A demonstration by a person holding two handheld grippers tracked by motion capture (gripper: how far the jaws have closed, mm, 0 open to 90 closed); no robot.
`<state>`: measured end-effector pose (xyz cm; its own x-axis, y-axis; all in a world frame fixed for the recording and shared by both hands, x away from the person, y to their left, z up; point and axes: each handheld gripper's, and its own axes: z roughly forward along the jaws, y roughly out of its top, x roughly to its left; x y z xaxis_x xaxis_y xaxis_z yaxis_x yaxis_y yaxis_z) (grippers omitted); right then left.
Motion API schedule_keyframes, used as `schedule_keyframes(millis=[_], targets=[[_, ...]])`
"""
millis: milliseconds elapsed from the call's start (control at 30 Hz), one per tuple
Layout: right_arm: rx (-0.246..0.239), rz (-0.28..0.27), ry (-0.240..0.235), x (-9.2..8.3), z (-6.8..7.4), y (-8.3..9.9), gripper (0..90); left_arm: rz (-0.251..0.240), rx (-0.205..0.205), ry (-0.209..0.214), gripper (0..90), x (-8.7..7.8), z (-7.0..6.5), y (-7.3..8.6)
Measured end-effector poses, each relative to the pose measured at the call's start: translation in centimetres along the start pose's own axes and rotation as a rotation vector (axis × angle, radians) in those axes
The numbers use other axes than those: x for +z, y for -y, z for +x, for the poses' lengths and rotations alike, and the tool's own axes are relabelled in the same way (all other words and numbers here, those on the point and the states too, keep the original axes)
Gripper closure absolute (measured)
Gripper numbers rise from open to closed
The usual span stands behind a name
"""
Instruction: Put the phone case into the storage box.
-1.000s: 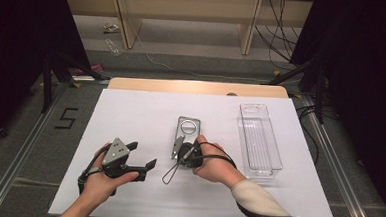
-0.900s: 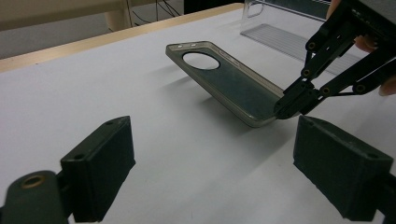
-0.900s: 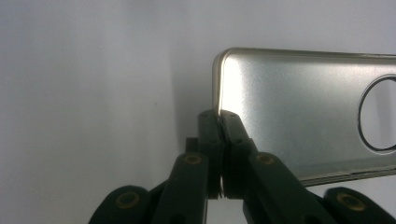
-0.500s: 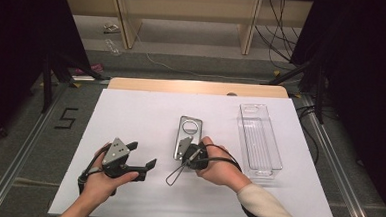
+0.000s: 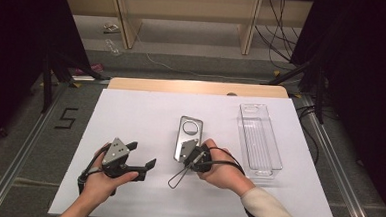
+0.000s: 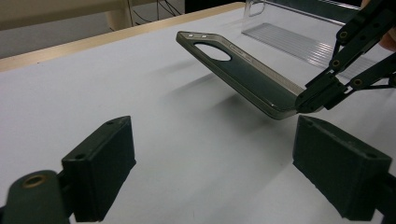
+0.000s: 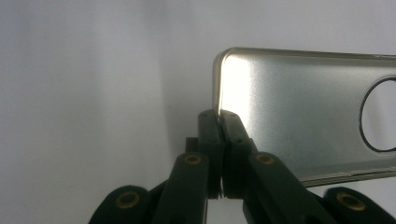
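Note:
A grey translucent phone case (image 5: 188, 133) with a round camera hole is tilted, its near end raised off the white table (image 5: 146, 111). My right gripper (image 5: 192, 156) is shut on the case's near corner. In the right gripper view its closed jaws (image 7: 219, 122) pinch the rim of the case (image 7: 299, 107). My left gripper (image 5: 142, 154) rests to the left of the case, open and with nothing in it. In the left gripper view its two pads (image 6: 100, 172) stand wide apart, with the lifted case (image 6: 233, 70) and the right gripper (image 6: 310, 99) beyond them.
A clear plastic tray (image 5: 244, 136) lies lengthwise right of the case, also seen in the left gripper view as the tray (image 6: 299, 42). The table's wooden far edge (image 5: 197, 87) runs behind. A cable loop (image 5: 177, 178) trails from the right gripper.
The right hand has drifted slightly toward me, still holding the case. The left gripper has stayed where it was.

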<state>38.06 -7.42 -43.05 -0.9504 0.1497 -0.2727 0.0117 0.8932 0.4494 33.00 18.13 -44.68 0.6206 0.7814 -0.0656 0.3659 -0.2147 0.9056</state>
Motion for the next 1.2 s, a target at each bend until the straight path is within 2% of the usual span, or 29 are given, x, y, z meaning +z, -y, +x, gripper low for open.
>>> schedule_keyframes(millis=[800,1100,1200], targets=[[-0.003,-0.072,0.011,-0.9,1.1,1.1,89.4,-0.002,-0.015,-0.005,13.9,-0.1,0.2,0.0],[-0.014,-0.084,0.010,-1.3,1.8,0.8,89.4,0.029,-0.050,-0.021,14.8,0.4,0.6,-0.5],[-0.018,-0.094,0.011,-1.4,2.0,0.6,89.4,0.044,-0.065,-0.010,15.1,0.7,0.6,-0.8]])
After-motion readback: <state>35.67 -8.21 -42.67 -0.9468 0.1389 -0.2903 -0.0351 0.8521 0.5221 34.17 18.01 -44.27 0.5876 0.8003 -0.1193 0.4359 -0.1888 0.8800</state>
